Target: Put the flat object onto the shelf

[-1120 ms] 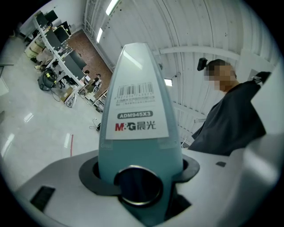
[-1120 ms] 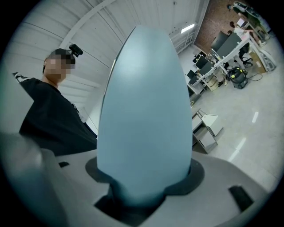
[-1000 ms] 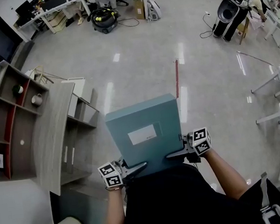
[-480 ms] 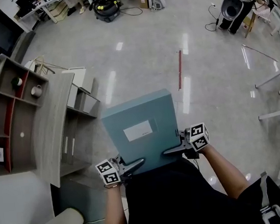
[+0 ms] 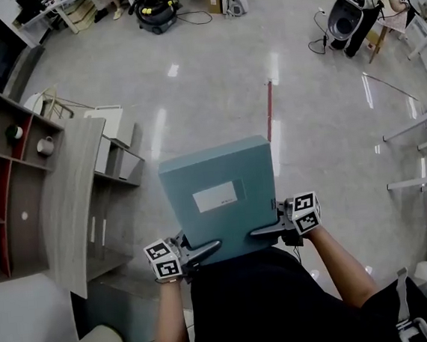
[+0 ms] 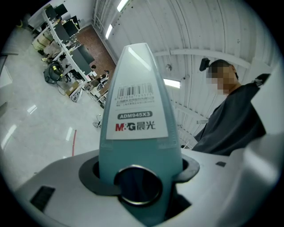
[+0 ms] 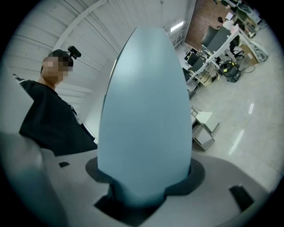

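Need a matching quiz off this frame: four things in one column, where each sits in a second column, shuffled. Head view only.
Things:
1. box
2. shelf
3. vacuum
4. red strip

Places:
A. on the floor, past the box's far right corner
B. far end of the floor, top of the head view
C. clamped in the left gripper and right gripper
D. standing at the left of the head view

Pairs: 1-C, 2-D, 3-B, 4-A
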Available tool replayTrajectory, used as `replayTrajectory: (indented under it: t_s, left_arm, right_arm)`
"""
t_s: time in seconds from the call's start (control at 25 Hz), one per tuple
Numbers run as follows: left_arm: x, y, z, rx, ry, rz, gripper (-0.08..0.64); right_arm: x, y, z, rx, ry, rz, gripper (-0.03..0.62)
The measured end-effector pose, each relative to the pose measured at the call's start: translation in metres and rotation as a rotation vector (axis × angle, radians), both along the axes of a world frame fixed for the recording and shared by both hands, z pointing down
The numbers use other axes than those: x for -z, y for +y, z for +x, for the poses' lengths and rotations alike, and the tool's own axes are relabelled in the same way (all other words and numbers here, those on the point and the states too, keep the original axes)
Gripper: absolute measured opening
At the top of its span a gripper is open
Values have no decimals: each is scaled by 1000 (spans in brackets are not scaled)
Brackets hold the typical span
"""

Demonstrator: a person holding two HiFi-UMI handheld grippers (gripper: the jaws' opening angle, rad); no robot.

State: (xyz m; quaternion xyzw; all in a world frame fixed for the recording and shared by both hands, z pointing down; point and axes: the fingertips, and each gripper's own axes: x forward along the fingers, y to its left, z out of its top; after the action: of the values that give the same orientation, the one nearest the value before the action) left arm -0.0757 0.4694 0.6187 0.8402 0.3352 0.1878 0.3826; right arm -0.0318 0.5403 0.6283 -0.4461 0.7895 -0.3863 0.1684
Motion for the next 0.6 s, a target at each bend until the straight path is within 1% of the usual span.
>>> replayTrajectory:
  t_s: [0.12,0.2,0.36,0.6]
  left_arm:
    - [-3,-23,26,-13,10,7,296]
    - [-1,-38,42,-8,9,-1,296]
    - [2,-70,72,36,6,-16,296]
    - [0,-127,124,87,-22,-20,296]
  right_arm:
    - [-1,-22,26,-20,1,-5,288]
    - [0,-37,42,-17,1,-15,288]
    - [2,-72,75,15,11,-23,288]
    - [0,-132,131,63,-11,-28,291]
